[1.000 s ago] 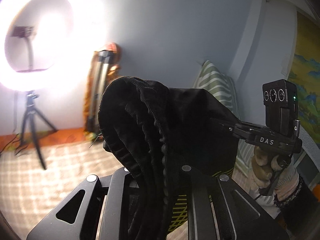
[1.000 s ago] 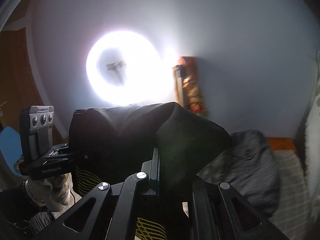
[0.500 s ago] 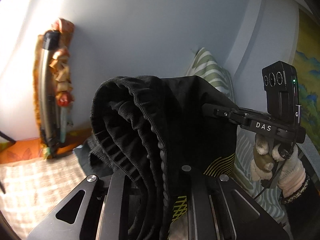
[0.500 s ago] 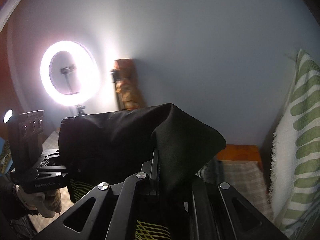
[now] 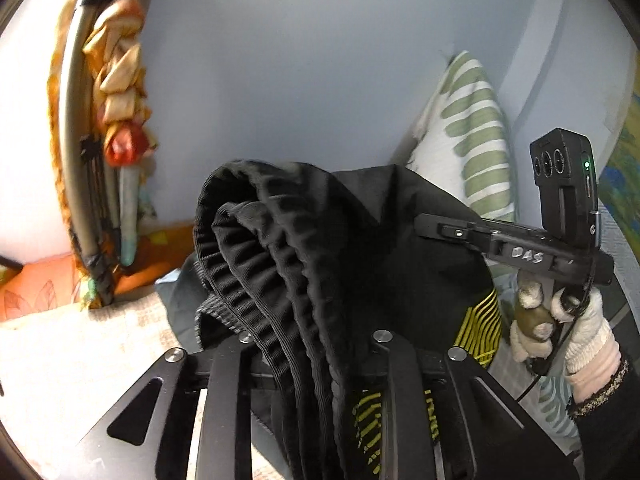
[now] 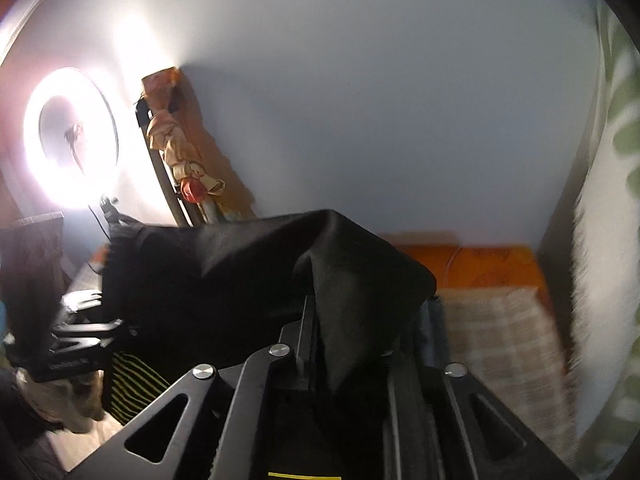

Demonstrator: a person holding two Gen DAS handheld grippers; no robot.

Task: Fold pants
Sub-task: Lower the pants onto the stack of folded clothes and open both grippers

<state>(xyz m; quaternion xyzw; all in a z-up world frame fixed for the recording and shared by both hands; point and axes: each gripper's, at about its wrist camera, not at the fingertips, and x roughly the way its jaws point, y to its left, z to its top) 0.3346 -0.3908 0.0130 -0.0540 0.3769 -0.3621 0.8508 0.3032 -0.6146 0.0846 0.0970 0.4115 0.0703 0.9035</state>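
The black pants [image 5: 320, 248] hang in the air between the two tools, above the checked bedcover [image 6: 500, 320] and not yet laid on it. In the left wrist view the ribbed waistband, bunched in several layers, runs up from 6 o'clock between the fingers of the left tongs [image 5: 316, 344]; their jaws have just been opening a little, yet the thick band fills the gap and the pads look to be pinching it. In the right wrist view the right tongs [image 6: 344, 344] hold a smooth peak of cloth that rises toward 12 o'clock; these jaws too have just been opening, with fabric between them and seemingly gripped. The garment's long axis runs from one tool to the other: from the left tongs the rest of the cloth stretches toward 3 o'clock, where the gloved hand [image 5: 560, 320] carries the other tool; from the right tongs it stretches toward 9 o'clock. Neither hand is nearer; each has its own end. The yellow-striped print hangs below the span, so lowering both ends together should lay the fold flat, I judge.
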